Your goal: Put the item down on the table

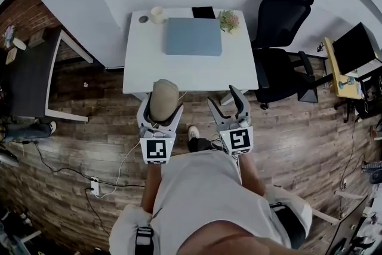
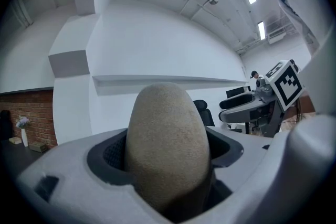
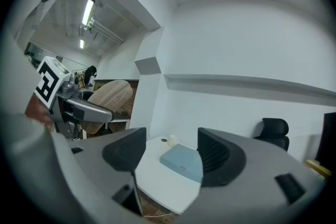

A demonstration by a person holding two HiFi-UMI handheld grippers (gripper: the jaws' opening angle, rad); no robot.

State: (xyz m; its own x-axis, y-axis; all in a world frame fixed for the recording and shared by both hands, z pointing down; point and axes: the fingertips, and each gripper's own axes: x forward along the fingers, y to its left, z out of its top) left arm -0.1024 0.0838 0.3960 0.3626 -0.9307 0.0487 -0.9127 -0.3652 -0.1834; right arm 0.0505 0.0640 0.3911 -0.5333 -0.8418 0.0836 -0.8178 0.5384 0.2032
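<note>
A tan, egg-shaped item (image 1: 164,97) with a rough surface stands upright between the jaws of my left gripper (image 1: 160,107), which is shut on it, in the air just in front of the white table's (image 1: 191,73) near edge. In the left gripper view the item (image 2: 167,139) fills the gap between the jaws of the left gripper (image 2: 168,162). My right gripper (image 1: 227,102) hangs beside it, open and holding nothing. In the right gripper view the right gripper (image 3: 170,150) looks at the table (image 3: 157,178), with the item (image 3: 108,96) at the left.
On the table lie a grey-blue closed laptop (image 1: 193,36), a white cup (image 1: 157,14), a small plant (image 1: 228,20) and a black flat object (image 1: 203,12). A black office chair (image 1: 280,27) stands at the right, a dark table (image 1: 27,74) at the left.
</note>
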